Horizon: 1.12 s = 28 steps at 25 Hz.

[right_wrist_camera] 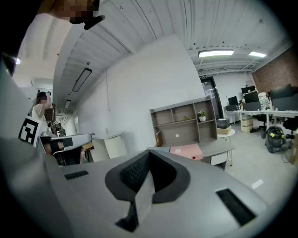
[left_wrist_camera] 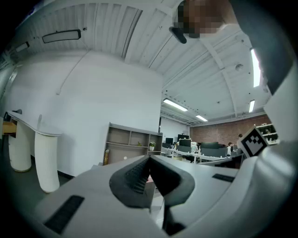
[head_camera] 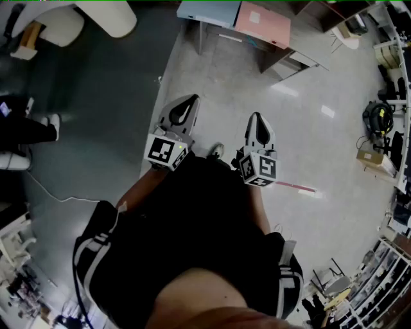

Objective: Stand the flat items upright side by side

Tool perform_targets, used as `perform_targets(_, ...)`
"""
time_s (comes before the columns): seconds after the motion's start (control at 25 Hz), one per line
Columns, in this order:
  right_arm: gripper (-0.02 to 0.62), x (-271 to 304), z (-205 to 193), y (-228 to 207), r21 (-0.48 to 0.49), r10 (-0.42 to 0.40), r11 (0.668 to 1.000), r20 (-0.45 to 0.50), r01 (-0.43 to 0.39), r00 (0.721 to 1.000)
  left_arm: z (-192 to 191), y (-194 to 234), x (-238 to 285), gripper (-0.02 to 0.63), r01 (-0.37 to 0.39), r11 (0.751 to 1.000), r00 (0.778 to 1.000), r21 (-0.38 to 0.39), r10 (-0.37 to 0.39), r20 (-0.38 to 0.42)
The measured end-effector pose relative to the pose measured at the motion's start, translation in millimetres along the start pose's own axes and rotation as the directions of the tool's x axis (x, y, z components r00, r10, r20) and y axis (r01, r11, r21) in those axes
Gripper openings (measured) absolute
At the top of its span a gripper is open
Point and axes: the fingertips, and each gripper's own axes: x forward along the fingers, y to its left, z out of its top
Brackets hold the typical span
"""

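ahead of both grippers, well apart from them: bare floor (head_camera: 270,90), then a shelf unit (right_wrist_camera: 186,122) against the wall. grey table (right_wrist_camera: 220,148) stands before the shelf, beyond the right gripper (right_wrist_camera: 148,158) tips. pink flat item (right_wrist_camera: 185,151) and pale blue flat item (head_camera: 209,11) lie flat on it, side by side; neither upright yet. left gripper (left_wrist_camera: 149,161) and right gripper: jaws pressed together, nothing between. judgement: held closed at the waist because the table is out of reach; task not begun.
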Motion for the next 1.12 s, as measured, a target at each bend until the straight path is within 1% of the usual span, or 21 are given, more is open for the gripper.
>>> perform_targets(0.32, 0.023, 1, 2, 2, 0.013, -0.001, 1.000, 0.018, 0.000, 1.000, 1, 5, 1, 0.021, -0.006, 1.000, 1.000, -0.005, 0.006, 0.012)
perform_targets(0.48, 0.025, 3, 14, 0, 0.003, -0.027, 1.000, 0.056, 0.027, 0.998, 12, 9, 0, 0.023, -0.024, 0.999, 0.998, 0.024, 0.023, 0.050)
perform_targets(0.52, 0.062, 7, 10, -1, 0.008, -0.031, 0.999, 0.045, 0.031, 0.999, 9, 13, 0, 0.040, -0.031, 0.999, 0.999, 0.017, 0.030, 0.045)
perform_targets(0.56, 0.184, 10, 3, -2, 0.017, -0.029, 0.999, 0.021, 0.029, 0.999, 3, 15, 1, 0.106, -0.026, 1.000, 0.999, -0.001, 0.026, 0.026)
perform_targets(0.6, 0.235, 13, -4, -3, 0.020, -0.027, 0.999, -0.005, 0.027, 1.000, -5, 17, 2, 0.188, -0.013, 1.000, 1.000, -0.024, 0.013, 0.000)
perform_targets(0.64, 0.235, 14, -8, -2, 0.013, -0.027, 1.000, -0.025, 0.028, 0.999, -11, 19, 2, 0.206, -0.004, 0.999, 1.000, -0.042, 0.003, -0.020)
perform_targets(0.68, 0.235, 15, -11, -2, -0.002, -0.031, 1.000, -0.036, 0.031, 0.999, -14, 21, 1, 0.206, -0.002, 0.999, 1.000, -0.050, 0.000, -0.031)
perform_targets(0.76, 0.235, 19, -12, 2, -0.027, -0.041, 0.999, -0.042, 0.039, 0.998, -16, 29, -1, 0.206, -0.007, 0.998, 0.999, -0.058, 0.005, -0.034)
perform_targets(0.88, 0.235, 28, -18, 9, -0.035, -0.051, 0.998, -0.051, 0.049, 0.997, -17, 40, -2, 0.206, -0.006, 0.998, 0.999, -0.059, 0.004, -0.032)
perform_targets(0.96, 0.235, 34, -21, 17, -0.042, -0.061, 0.997, -0.060, 0.058, 0.996, -17, 48, -4, 0.206, 0.005, 0.998, 0.999, -0.056, -0.007, -0.033)
perform_targets(1.12, 0.235, 48, -28, 34, -0.093, -0.098, 0.992, -0.082, 0.090, 0.992, -21, 66, -10, 0.206, 0.030, 0.998, 0.998, -0.058, -0.032, -0.045)
